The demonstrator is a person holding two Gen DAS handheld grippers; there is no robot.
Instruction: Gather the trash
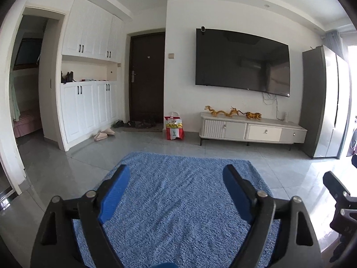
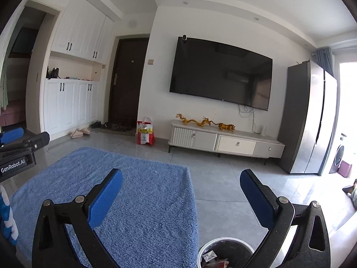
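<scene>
Looking out over both grippers, I read the left gripper [image 1: 176, 174] with its jaws spread wide and nothing between them, and the right gripper [image 2: 181, 179] likewise released and empty. The trash bin [image 2: 225, 245] sits at about 6 o'clock in the right wrist view, just beside the edge of the blue rug [image 2: 125, 192], already holding wrappers and scraps; I judge the collecting largely done, since I see no loose litter on rug or floor.

My worry from here: the bin lies low and close under the right jaws, so a careless drop or swing could knock it over and spill the contents onto the grey tile floor [image 2: 223, 178]. The glossy tiles would let it slide. The two grippers also ride close together, so they could clash.

The room: a wall-mounted television [image 1: 242, 62] at 12 o'clock, a low white TV cabinet [image 1: 252, 130] beneath it carrying golden dragon figures [image 1: 223, 111], a red printed bag [image 1: 174, 126] by the dark entrance door [image 1: 146, 78], slippers [image 1: 103, 134] at 10 o'clock, a grey refrigerator [image 1: 323, 102] at 2 o'clock.
</scene>
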